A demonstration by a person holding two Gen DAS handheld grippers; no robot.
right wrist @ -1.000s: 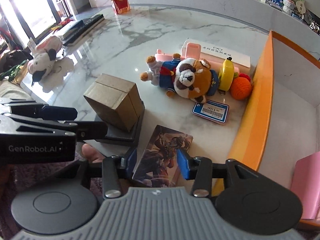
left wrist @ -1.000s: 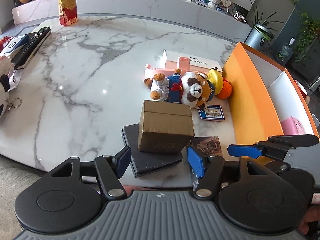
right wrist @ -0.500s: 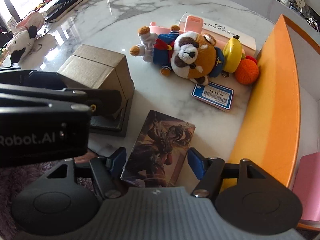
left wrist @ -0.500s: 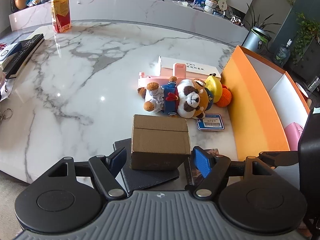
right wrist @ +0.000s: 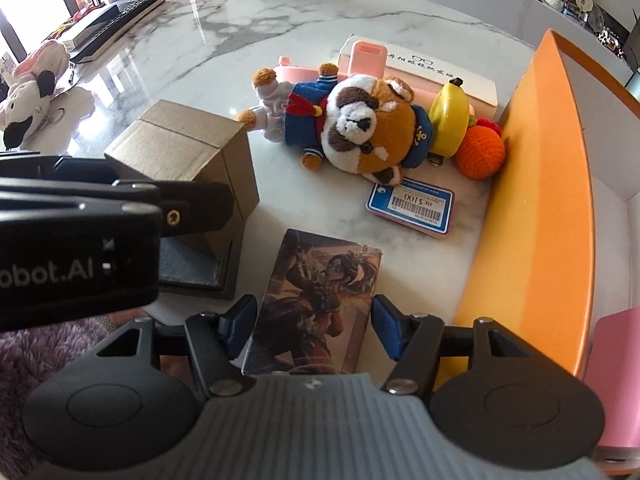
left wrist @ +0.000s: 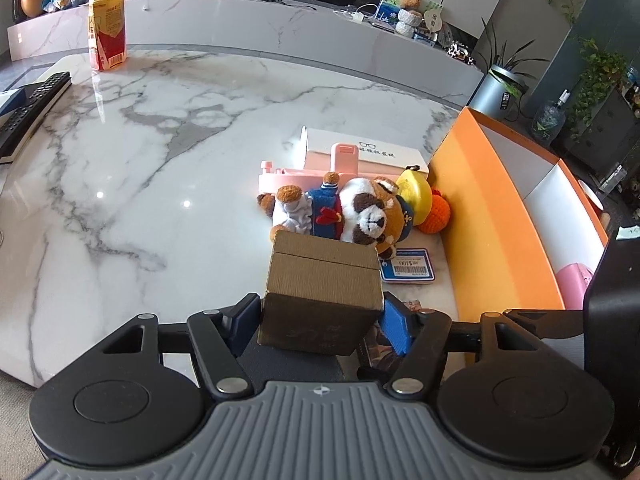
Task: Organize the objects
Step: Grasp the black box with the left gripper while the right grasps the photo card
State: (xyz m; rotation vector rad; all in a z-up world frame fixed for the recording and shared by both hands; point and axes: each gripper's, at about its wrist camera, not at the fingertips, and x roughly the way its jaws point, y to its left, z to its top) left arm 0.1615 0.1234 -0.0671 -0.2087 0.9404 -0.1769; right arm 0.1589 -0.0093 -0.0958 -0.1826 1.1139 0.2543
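Note:
A brown cardboard box [left wrist: 322, 292] sits on a dark flat case [right wrist: 192, 270] at the table's near edge. My left gripper [left wrist: 320, 326] is open, its blue pads on either side of the box, close to its walls. The box also shows in the right wrist view [right wrist: 188, 156]. My right gripper [right wrist: 312, 326] is open around the near end of a picture card box [right wrist: 316, 300] lying flat. A plush red panda [right wrist: 356, 128], a yellow toy [right wrist: 450, 120], an orange crochet ball [right wrist: 480, 152] and a blue barcode card [right wrist: 412, 208] lie beyond.
A big orange box [left wrist: 492, 224] with white dividers stands at the right, holding a pink item [left wrist: 576, 280]. A white box [left wrist: 360, 152] and pink stand [left wrist: 344, 160] lie behind the plush. A drink carton [left wrist: 107, 34], remote [left wrist: 28, 108] and plush cow [right wrist: 28, 92] are far left.
My left gripper has moved forward so the cardboard box now sits between its pads. My right gripper has moved forward over the picture card box and opened wider.

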